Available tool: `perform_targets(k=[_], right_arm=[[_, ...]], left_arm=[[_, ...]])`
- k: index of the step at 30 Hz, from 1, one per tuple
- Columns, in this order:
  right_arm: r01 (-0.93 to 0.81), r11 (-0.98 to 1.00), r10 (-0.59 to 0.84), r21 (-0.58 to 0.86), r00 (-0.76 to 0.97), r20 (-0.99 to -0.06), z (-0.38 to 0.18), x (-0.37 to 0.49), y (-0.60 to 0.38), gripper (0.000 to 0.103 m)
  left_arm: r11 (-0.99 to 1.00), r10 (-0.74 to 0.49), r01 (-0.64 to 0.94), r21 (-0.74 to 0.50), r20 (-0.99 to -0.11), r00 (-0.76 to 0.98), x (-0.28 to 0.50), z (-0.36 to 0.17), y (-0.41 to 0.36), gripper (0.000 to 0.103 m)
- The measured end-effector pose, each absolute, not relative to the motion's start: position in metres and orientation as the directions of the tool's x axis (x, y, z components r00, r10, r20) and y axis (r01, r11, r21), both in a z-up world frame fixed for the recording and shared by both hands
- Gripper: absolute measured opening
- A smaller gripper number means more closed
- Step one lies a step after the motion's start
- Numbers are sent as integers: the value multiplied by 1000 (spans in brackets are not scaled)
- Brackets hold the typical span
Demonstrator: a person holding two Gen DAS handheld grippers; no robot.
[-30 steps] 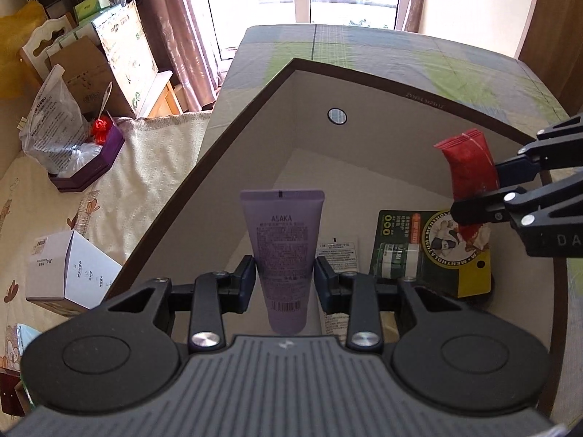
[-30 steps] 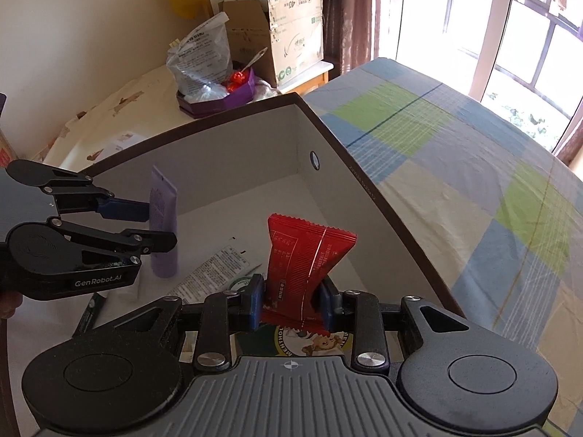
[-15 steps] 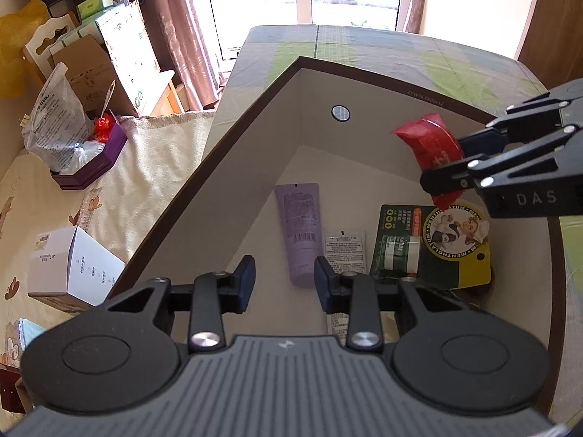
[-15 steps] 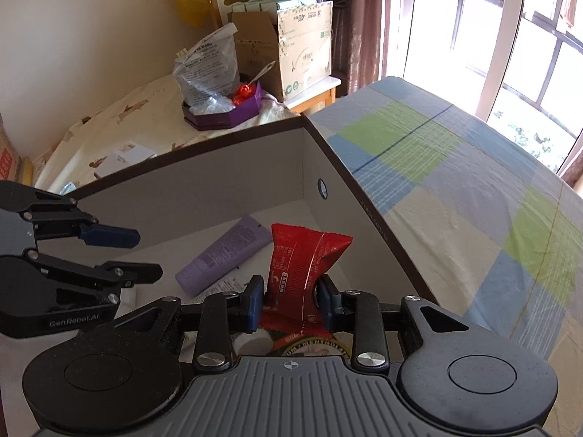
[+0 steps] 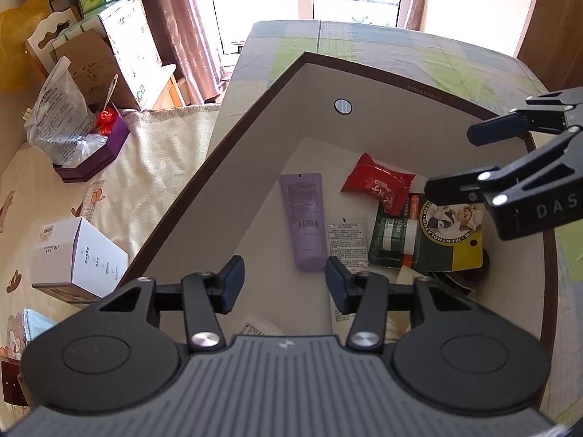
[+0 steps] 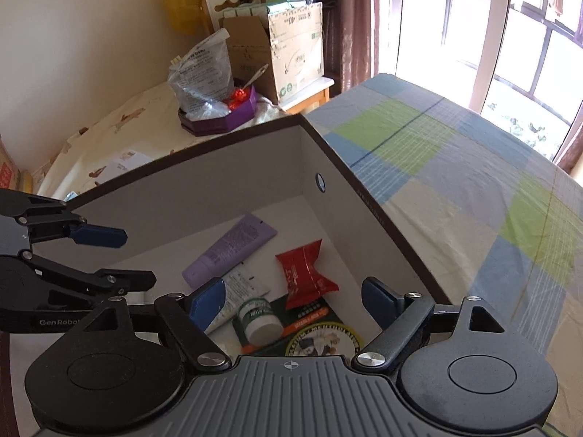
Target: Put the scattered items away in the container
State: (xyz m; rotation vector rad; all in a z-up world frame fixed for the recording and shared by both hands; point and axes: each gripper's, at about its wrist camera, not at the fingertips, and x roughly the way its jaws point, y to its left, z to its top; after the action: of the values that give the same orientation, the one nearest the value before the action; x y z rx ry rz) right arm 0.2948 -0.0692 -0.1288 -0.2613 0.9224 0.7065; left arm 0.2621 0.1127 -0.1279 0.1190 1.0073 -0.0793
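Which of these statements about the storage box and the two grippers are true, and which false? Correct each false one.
1. The right gripper grips the red snack packet. False: it is open and the packet lies in the box.
2. The purple tube lies flat on the box floor. True.
3. The left gripper is open. True.
4. The red packet lies outside the box on the checked bedsheet. False: it lies inside, partly on the green carded pack.

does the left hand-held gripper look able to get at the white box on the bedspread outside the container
Probably yes. The left hand-held gripper is open and empty, and the white box lies uncovered outside the container wall, on its left. It would have to lift clear of the rim first.
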Motion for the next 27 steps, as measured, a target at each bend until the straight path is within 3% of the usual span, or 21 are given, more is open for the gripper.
perform_targets(k=[10, 27], right_arm=[[-639, 766, 390, 68, 379, -839, -120, 284, -78, 87], [-605, 796, 349, 34, 412, -842, -102, 248, -90, 88]], left_arm=[[991, 11, 108, 80, -851, 524, 252, -119, 106, 74], [996, 28, 50, 67, -829, 558, 233, -83, 99, 88]])
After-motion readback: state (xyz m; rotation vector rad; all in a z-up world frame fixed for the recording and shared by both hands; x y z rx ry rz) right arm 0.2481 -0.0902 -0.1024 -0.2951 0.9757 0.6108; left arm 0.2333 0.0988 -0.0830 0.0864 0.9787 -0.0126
